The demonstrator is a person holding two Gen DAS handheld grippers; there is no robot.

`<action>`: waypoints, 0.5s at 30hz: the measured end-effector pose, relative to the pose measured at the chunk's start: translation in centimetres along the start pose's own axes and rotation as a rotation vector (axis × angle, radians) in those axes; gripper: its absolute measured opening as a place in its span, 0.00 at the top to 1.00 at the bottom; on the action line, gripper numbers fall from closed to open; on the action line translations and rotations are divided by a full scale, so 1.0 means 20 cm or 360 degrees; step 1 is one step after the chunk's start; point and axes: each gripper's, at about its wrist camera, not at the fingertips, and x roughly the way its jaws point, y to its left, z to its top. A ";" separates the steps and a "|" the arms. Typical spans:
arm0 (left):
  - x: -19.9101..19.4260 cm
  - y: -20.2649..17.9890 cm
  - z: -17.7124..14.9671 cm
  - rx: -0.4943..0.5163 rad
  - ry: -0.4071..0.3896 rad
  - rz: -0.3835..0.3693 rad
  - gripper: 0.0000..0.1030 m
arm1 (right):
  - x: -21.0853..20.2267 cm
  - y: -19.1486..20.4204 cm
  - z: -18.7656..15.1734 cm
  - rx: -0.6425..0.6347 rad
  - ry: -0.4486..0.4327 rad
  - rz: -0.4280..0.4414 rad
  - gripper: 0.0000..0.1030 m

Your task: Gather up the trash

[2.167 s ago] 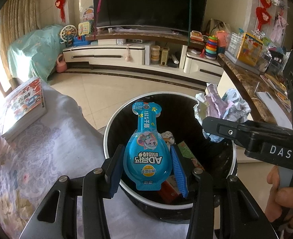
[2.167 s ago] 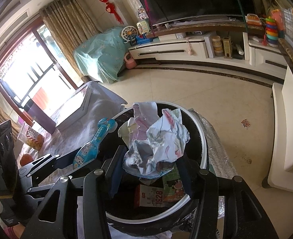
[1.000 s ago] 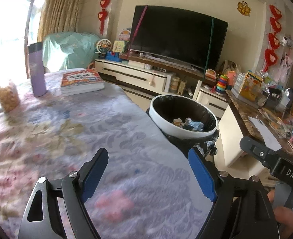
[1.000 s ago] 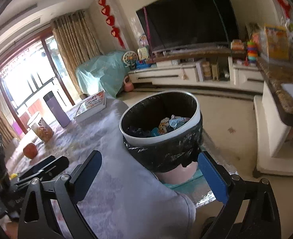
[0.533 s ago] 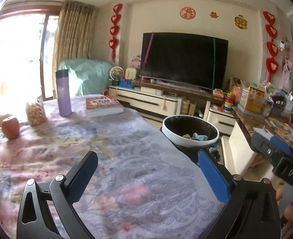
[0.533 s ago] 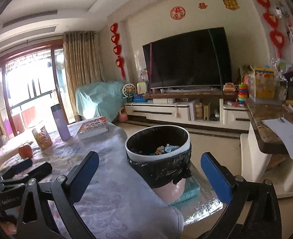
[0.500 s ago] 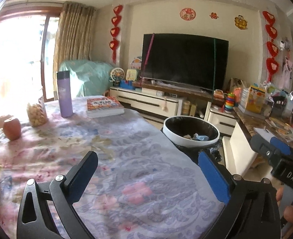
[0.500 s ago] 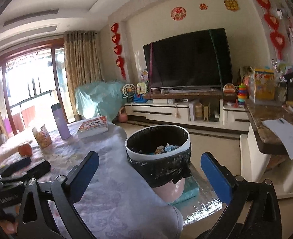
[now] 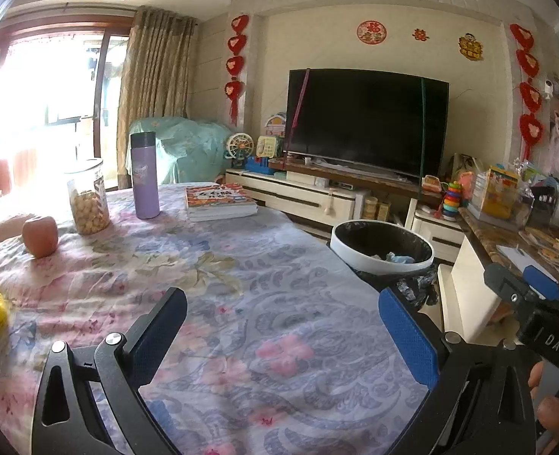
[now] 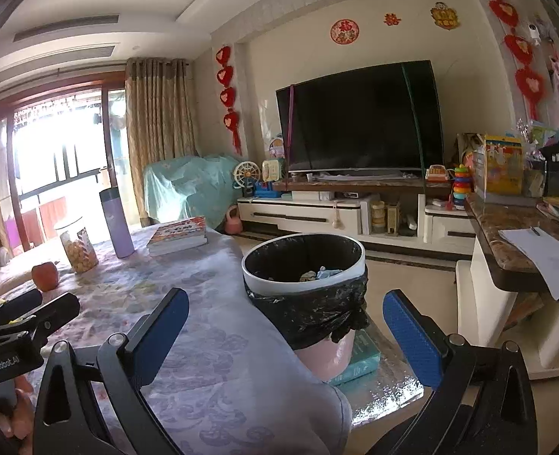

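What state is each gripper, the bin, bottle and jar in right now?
Left gripper: open, empty.
Right gripper: open, empty.
White-rimmed trash bin with black liner: upright, uncovered, trash inside.
Purple insulated bottle: upright, capped.
Clear snack jar: upright, lidded, mostly full.

Left hand-held gripper point(image 9: 281, 335) jaws wide apart, right hand-held gripper point(image 10: 285, 335) likewise, both empty
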 end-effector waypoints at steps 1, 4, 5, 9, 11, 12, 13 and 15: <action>0.00 0.00 0.00 0.0004 -0.0009 0.0009 0.01 | 0.00 0.00 0.00 -0.0007 -0.0003 -0.0002 0.00; 0.00 0.00 0.00 0.0020 -0.0024 0.0026 0.01 | 0.00 0.02 -0.01 -0.0028 -0.0007 -0.0009 0.00; 0.00 0.00 0.00 0.0022 -0.0029 0.0027 0.01 | 0.00 0.02 -0.02 -0.0025 -0.0004 -0.0009 0.00; -0.01 0.00 -0.01 0.0030 -0.0040 0.0029 0.01 | 0.00 0.01 -0.02 -0.0002 0.0000 0.0005 0.00; -0.01 -0.01 -0.02 0.0042 -0.0046 0.0029 0.01 | 0.00 0.01 -0.02 -0.0006 -0.0001 0.0005 0.00; -0.01 -0.01 -0.02 0.0048 -0.0049 0.0032 0.01 | 0.00 0.01 -0.02 -0.0006 -0.0001 0.0005 0.00; -0.01 -0.01 -0.02 0.0055 -0.0053 0.0036 0.01 | 0.00 0.01 -0.02 -0.0005 0.0000 0.0004 0.00; -0.01 -0.01 -0.03 0.0066 -0.0055 0.0037 0.01 | 0.00 0.01 -0.02 -0.0003 0.0000 0.0008 0.00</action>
